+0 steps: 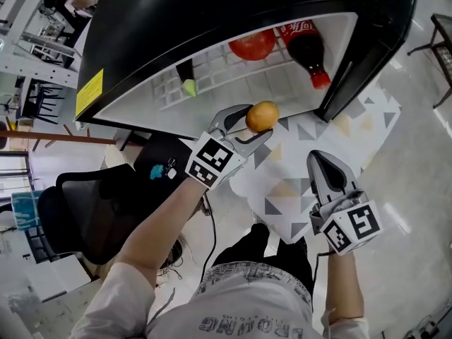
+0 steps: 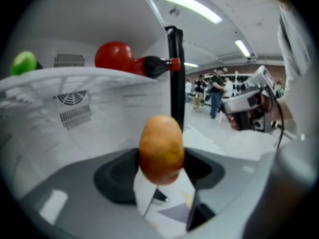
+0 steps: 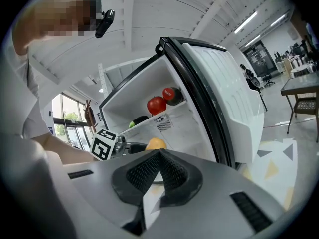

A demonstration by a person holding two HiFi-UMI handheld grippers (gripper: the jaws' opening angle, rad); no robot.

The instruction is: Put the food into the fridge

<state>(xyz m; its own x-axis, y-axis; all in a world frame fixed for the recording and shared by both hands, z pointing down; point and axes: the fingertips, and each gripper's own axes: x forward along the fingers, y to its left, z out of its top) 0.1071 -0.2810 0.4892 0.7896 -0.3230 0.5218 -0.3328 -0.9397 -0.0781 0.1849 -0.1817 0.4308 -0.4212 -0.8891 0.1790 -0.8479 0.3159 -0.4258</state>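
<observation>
Cannot name the dark, green-tipped thing [image 1: 188, 83] at the wire shelf's [image 1: 236, 75] left end; see only the lower parts of red fruit [image 1: 253, 46] and cola bottle [image 1: 308, 51] below the fridge's [image 1: 212, 6] black top.

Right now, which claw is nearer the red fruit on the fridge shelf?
Left. The left claw, gripping an orange fruit, is at the fridge opening below the red fruit; the right claw, shut and empty, is farther back.
</observation>
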